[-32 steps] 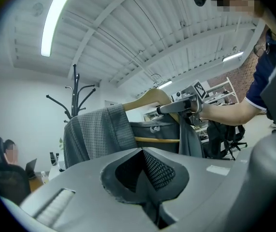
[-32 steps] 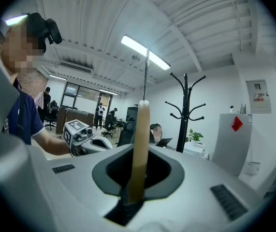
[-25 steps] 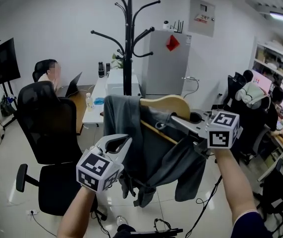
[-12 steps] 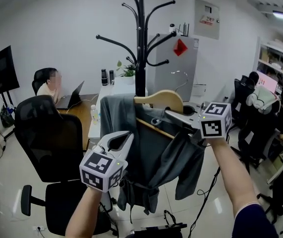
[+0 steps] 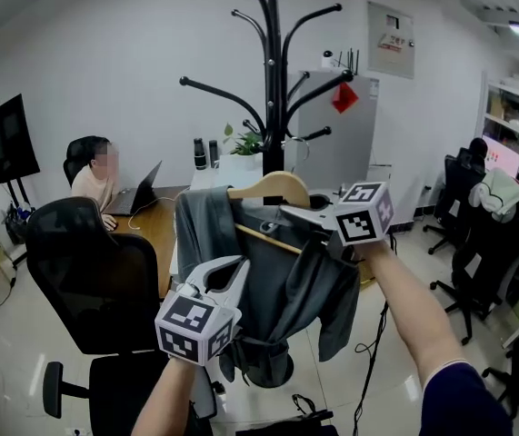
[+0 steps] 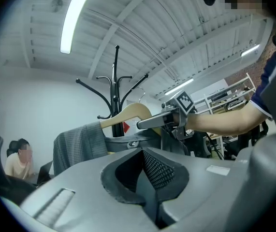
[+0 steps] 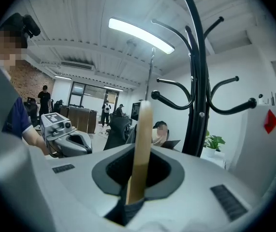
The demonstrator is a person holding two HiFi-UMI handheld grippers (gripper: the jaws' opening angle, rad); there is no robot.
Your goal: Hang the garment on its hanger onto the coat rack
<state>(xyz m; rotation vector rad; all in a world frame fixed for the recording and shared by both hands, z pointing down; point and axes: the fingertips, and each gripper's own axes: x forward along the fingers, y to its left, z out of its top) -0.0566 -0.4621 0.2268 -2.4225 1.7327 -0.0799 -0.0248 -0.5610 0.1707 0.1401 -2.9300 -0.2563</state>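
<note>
Your right hand-held gripper (image 5: 294, 214) stays clamped on the wooden hanger (image 5: 273, 189), the grey garment (image 5: 282, 284) draped from it, now closer to the coat rack (image 5: 273, 89) than before. Your left hand-held gripper (image 5: 237, 267), jaws together and empty, sits beside the garment.

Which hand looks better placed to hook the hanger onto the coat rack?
The right. The right tongs clamp the wooden hanger carrying the grey garment, up in front of the coat rack; the left tongs are shut, empty and lower.
</note>
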